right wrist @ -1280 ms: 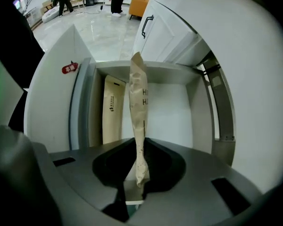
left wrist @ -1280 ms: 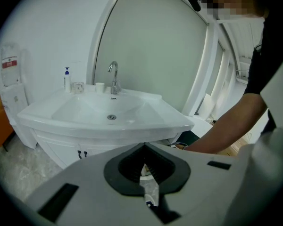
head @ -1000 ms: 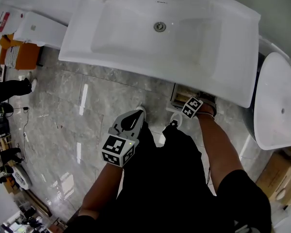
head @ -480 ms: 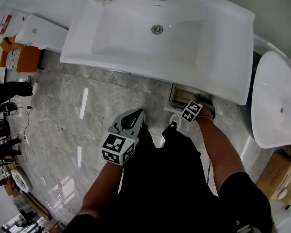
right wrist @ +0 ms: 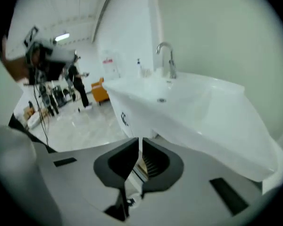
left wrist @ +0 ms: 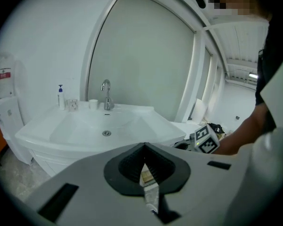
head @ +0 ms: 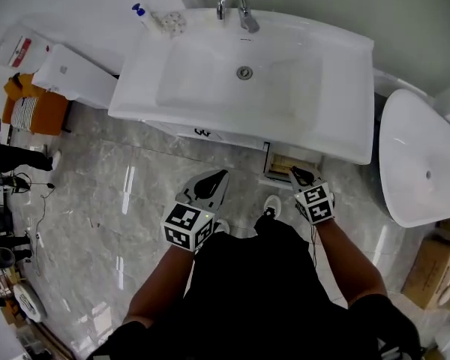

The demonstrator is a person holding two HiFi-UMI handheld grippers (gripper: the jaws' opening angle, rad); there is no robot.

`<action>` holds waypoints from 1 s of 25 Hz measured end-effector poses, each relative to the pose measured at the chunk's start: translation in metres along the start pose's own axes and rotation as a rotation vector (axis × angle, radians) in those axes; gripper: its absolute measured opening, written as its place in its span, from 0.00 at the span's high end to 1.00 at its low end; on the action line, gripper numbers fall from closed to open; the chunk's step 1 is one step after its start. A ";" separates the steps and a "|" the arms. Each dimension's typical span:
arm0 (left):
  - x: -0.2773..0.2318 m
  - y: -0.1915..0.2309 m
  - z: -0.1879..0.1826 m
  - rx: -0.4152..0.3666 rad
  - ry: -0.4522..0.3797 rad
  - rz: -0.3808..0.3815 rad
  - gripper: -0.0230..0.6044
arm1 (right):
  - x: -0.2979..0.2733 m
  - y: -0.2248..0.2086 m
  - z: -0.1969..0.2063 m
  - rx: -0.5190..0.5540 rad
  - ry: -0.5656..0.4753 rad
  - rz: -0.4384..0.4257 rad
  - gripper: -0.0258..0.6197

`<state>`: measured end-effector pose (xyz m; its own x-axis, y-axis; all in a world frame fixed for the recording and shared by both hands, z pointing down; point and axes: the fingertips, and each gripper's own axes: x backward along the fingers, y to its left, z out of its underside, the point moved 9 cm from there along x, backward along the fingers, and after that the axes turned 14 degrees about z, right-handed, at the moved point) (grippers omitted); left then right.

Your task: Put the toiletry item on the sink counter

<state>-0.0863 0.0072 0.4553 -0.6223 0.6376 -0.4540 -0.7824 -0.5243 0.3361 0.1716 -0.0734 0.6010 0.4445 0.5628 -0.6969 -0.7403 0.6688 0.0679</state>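
Between the jaws of the right gripper (right wrist: 140, 141), a thin, pale toiletry item (right wrist: 134, 177) is seen edge-on, pinched low in the narrow slit. These jaws have just been drawn closer together, onto it. What kind of item it is cannot be made out. It is held in front of the sink counter (head: 345, 88) and lower than its front edge, near the open shelf (head: 283, 163) beneath, not on the counter top. The left gripper (head: 223, 175) is held alongside, over the marble floor (head: 97, 186), its jaws shut tip to tip. At the back of the counter a faucet (head: 236, 2) and a pump bottle (head: 144, 17) are set.
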 end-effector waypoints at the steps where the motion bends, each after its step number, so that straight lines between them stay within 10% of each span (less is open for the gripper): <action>1: 0.004 0.001 -0.003 -0.009 -0.007 0.014 0.96 | 0.018 0.003 -0.015 -0.098 -0.072 -0.026 0.93; 6: 0.028 0.005 -0.009 -0.059 -0.024 0.118 0.96 | 0.087 0.039 -0.069 -0.465 -0.377 -0.256 0.95; 25: 0.137 -0.021 0.029 -0.176 -0.039 0.387 0.96 | 0.195 0.200 -0.069 -0.426 -0.464 0.056 0.96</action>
<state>-0.1557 0.1216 0.4098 -0.8723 0.3943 -0.2891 -0.4772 -0.8155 0.3275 0.0750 0.1367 0.4291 0.5009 0.8075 -0.3116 -0.8622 0.4338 -0.2617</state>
